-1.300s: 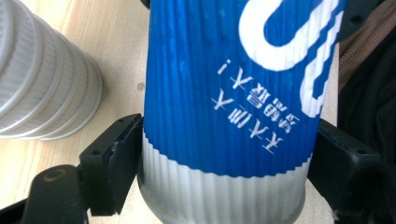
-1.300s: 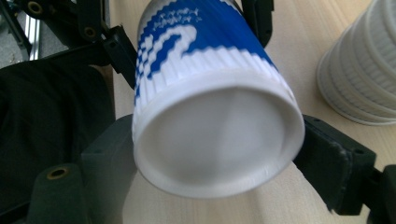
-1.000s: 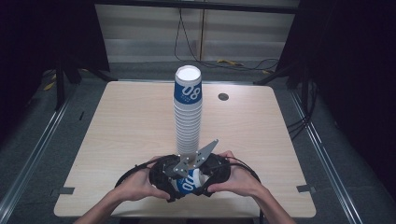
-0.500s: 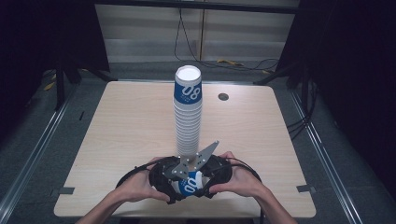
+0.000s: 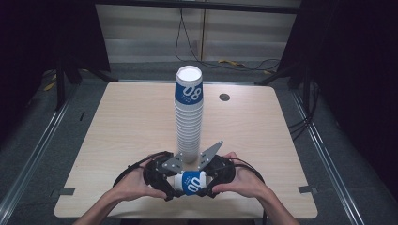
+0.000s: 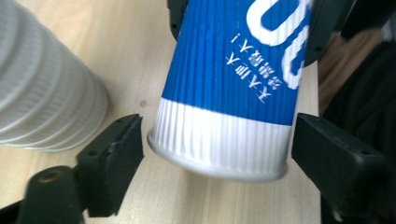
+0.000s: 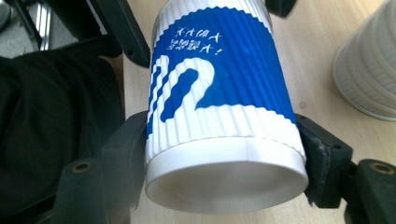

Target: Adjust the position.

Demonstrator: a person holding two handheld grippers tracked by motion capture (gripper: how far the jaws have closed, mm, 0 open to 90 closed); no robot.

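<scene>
i see the pale wooden surface [image 5: 117, 126] with a tall stack of cups [image 5: 188, 115] standing upright at its middle. just in front of the stack, near the front edge, a single blue-and-white cup [image 5: 190, 182] lies on its side between my two tools. my right gripper [image 7: 224, 154] is clamped on the cup near its rim. my left gripper [image 6: 215, 154] straddles the cup's base, jaws apart, a small gap on each side.

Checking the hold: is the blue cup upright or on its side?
On its side: the blue cup lies horizontally between both grippers, above the table.
</scene>
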